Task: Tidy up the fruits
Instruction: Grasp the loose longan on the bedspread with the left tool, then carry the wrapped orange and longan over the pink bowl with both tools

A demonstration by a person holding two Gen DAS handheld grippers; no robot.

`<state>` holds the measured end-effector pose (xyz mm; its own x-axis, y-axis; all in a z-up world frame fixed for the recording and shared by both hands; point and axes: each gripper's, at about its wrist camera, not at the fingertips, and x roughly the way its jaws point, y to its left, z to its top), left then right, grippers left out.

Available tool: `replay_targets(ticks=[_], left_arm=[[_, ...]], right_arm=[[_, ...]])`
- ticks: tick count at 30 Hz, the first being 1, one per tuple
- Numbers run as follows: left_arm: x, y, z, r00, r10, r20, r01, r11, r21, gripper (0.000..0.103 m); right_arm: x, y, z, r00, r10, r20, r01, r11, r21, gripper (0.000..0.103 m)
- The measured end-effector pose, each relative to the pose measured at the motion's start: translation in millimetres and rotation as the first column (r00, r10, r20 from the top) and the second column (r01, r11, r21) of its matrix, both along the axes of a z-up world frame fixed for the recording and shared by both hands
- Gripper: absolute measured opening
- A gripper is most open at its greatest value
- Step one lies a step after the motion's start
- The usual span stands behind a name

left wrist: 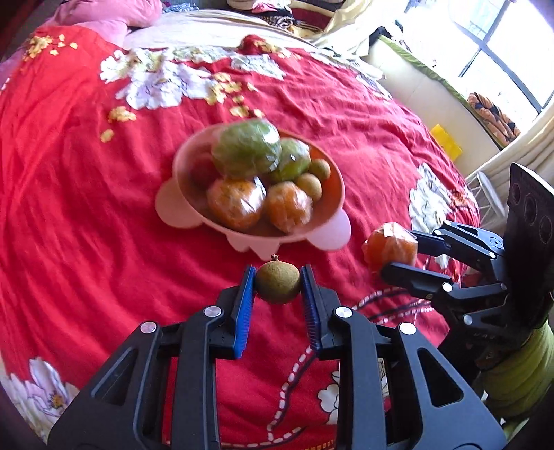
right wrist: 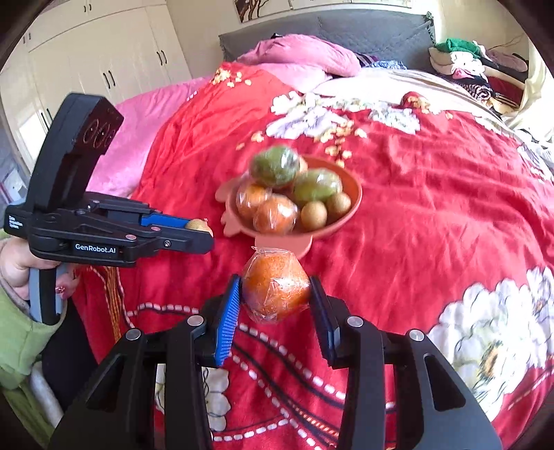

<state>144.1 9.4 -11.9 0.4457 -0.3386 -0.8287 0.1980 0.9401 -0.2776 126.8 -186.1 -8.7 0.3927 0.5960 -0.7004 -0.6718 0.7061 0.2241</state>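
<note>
- Left gripper [left wrist: 278,282]: blue pads pinched tight on a small brown round fruit [left wrist: 278,282], held above the red floral bedspread [left wrist: 86,214].
- Right gripper [right wrist: 275,297]: jaws partly closed, clamping a plastic-wrapped orange [right wrist: 275,289].
- Pink bowl [left wrist: 334,226], farther back at centre, holds wrapped oranges, green fruits and small brown ones.

Left wrist view peers steeply down along its own fingers [left wrist: 242,311] at the red bedspread [left wrist: 86,207], close in, with the pink fruit bowl [left wrist: 180,211] just beyond and a window far right. Right wrist view sits beside it to the right, tilted less steeply, so it catches the headboard [right wrist: 346,31] and wardrobes [right wrist: 104,52] at the far end. Both share the bowl and bedspread, and each one sees the other gripper at its edge
</note>
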Motion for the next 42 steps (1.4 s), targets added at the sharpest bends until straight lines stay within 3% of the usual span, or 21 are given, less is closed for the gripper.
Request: replay_targets(ticks=[8,15,42], left_arm=[[13.8,12.3,15.5,0.999,0.027,0.033,-0.027,1.0,0.004,0.019],[29.0,14.6,15.4,0.998,0.035,0.046,-0.038,0.997,0.065,0.019],[63.3,23.2,0.0,0.998,0.057,0.04,-0.059,0.997,0.048,0.019]], right_arm=[[16.3,3.8,14.9,1.0,-0.006,0.025,0.005,1.0,0.025,0.038],[27.1,8.1,17.3,0.999,-0.007,0.032,0.006,0.999,0.041,0.038],[54.8,14.5,9.0,1.0,-0.02,0.014,0.019,0.999,0.045,0.038]])
